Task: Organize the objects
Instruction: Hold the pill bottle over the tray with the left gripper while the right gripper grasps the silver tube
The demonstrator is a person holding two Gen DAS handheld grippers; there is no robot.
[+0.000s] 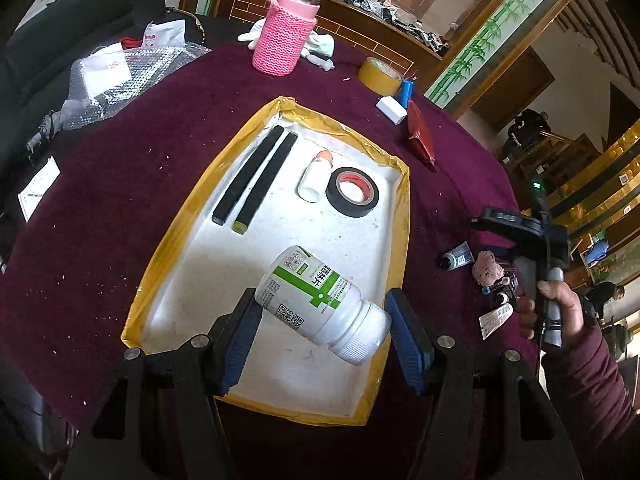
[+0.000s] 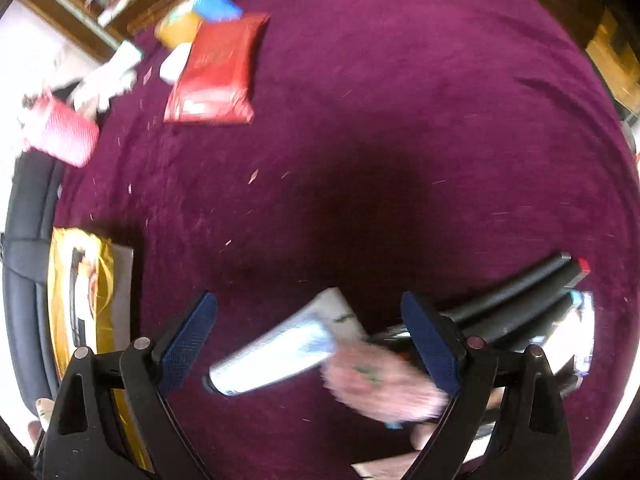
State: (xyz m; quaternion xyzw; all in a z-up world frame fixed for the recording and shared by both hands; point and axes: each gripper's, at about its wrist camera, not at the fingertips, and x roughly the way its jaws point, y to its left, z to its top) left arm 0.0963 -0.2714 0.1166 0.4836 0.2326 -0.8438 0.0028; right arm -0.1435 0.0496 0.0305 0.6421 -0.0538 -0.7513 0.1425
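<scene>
**A:** Start at the left gripper (image 1: 322,330). What has it got?

**B:** Its blue pads are clamped on a white pill bottle (image 1: 320,300) with a green label, held crosswise, cap toward four o'clock, over the near end of the tray (image 1: 404,208). The pad on the cap side meets the shoulder where the body narrows, so the hold looks uneven to me.

**A:** So the risk?

**B:** I'd judge the bottle could pivot or slip out, since round smooth plastic gripped off-centre tends to roll. If it drops from here it lands inside the tray, but it might roll toward the black tape roll (image 1: 352,192) at twelve o'clock from it.

**A:** And the right gripper (image 2: 310,344)?

**B:** Jaws standing apart, nothing pressed between them. Beneath it lie a white tube (image 2: 280,348) and a pink fluffy thing (image 2: 384,384), with black sticks (image 2: 516,296) out at three o'clock. The view is smeared, so closing now could catch the fluffy thing together with the tube, or knock the pile about.

**A:** What does the tray hold?

**B:** It's white with yellow-taped edges. Two black bars (image 1: 256,178) lie side by side toward eleven o'clock, a small white cylinder with an orange tip (image 1: 314,178) just beside the tape roll, apart from the bars.

**A:** Other containers?

**B:** A jar in a pink knitted sleeve (image 1: 286,32) stands far off at twelve o'clock on the maroon cloth (image 1: 120,200); its contents can't be made out.
</scene>
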